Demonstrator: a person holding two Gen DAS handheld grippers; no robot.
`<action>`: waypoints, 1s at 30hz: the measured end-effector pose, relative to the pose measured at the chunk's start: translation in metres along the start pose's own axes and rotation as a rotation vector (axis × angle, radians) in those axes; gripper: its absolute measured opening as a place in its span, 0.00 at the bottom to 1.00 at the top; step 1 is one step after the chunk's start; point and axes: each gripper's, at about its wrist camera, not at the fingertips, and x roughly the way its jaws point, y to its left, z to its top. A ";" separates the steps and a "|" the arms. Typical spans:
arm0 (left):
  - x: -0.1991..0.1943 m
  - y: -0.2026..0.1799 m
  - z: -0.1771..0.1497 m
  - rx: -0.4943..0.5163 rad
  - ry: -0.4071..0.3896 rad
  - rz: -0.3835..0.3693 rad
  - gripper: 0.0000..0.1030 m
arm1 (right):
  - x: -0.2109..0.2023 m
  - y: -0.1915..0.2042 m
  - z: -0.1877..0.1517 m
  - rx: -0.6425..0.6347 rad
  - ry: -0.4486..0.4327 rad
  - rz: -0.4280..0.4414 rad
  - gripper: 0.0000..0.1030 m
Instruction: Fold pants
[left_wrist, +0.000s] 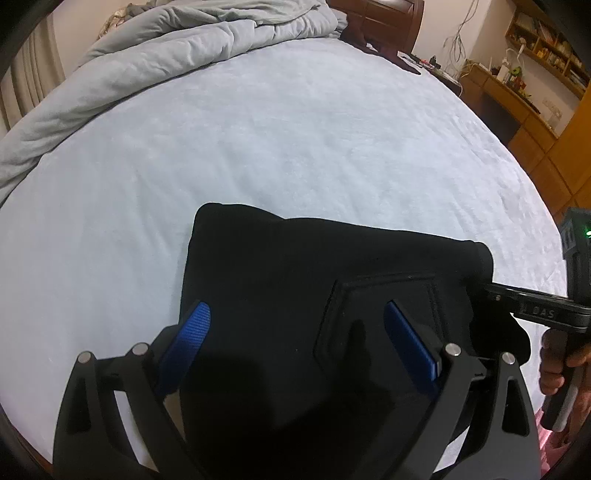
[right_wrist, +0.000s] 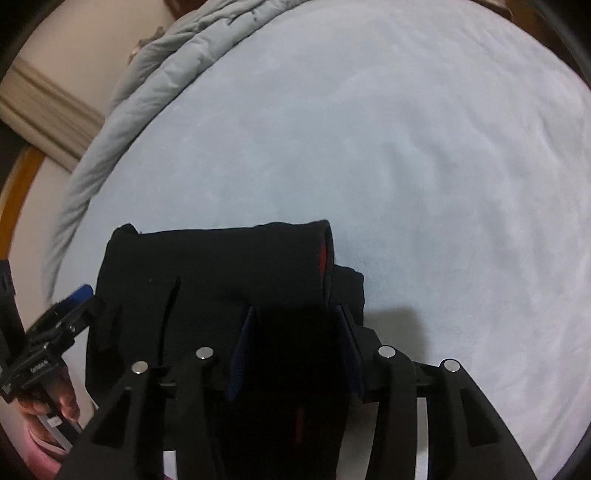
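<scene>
Black pants (left_wrist: 295, 258) lie folded into a compact block on the light blue bed sheet (left_wrist: 258, 129), near its front edge. My left gripper (left_wrist: 295, 305) hovers over them, open wide; one blue pad (left_wrist: 192, 332) is at their left edge, the other above a stitched pocket. In the right wrist view the pants (right_wrist: 221, 266) show a rolled end with red lining. My right gripper (right_wrist: 295, 308) is shut on a thick fold of black cloth that fills the gap between its pads. The right gripper's finger (left_wrist: 495, 290) meets the pants' right edge.
A grey duvet (left_wrist: 166, 55) is bunched along the bed's far left side. A wooden headboard (left_wrist: 388, 18), desk and shelves (left_wrist: 517, 85) stand at the back right. A person's hand (left_wrist: 554, 369) holds the right gripper's handle. The left gripper (right_wrist: 79, 295) shows at the left edge.
</scene>
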 end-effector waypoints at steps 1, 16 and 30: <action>-0.001 0.000 0.000 0.003 -0.003 -0.001 0.92 | 0.001 0.000 -0.001 -0.007 -0.002 -0.007 0.42; -0.038 -0.007 -0.006 0.039 -0.083 -0.009 0.92 | -0.024 -0.002 -0.019 0.045 -0.007 0.097 0.45; -0.025 0.046 -0.044 -0.087 0.070 0.000 0.92 | -0.062 -0.009 -0.065 0.004 0.070 0.230 0.52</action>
